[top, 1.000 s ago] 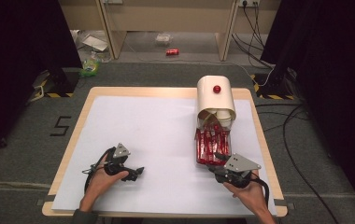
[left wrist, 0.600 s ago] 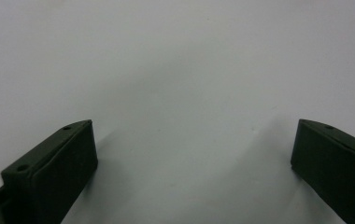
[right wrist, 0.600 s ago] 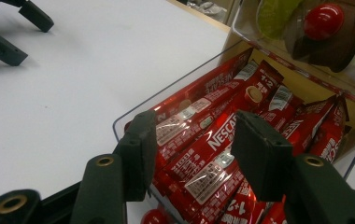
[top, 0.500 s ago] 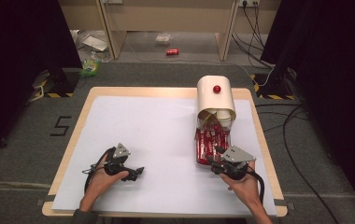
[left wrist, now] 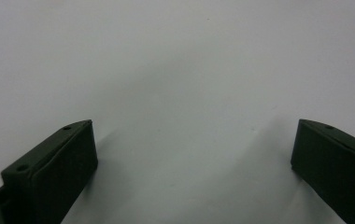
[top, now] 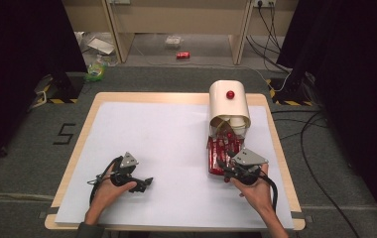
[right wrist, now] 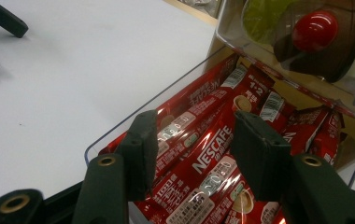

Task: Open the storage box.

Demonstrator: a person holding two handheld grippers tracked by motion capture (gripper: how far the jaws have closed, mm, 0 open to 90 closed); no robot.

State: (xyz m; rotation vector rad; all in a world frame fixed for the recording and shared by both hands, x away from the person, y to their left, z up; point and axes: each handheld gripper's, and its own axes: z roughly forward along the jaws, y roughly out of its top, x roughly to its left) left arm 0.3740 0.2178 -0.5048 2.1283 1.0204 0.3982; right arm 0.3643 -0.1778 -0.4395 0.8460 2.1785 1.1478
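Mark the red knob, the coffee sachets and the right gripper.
red knob (right wrist: 314,30), right gripper view, its rounded front.
coffee sachets (right wrist: 215,158), right gripper view, the printed face of one sachet.
right gripper (right wrist: 192,156), right gripper view, midway between its tips.

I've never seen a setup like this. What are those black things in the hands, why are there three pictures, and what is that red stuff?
A person sits at a table covered with white paper and holds a hand-operated tool in each hand. The high view looks down from above. The other two pictures come from small cameras riding on the tools, looking along their black jaws.

The left gripper rests over bare paper, jaws wide apart, holding nothing. The right gripper hangs over a clear tray full of red Nescafe coffee sachets. Its jaws stand apart above one sachet; they don't seem to pinch it yet.

Behind the tray is a cream dispenser with a red knob and paper cups inside.
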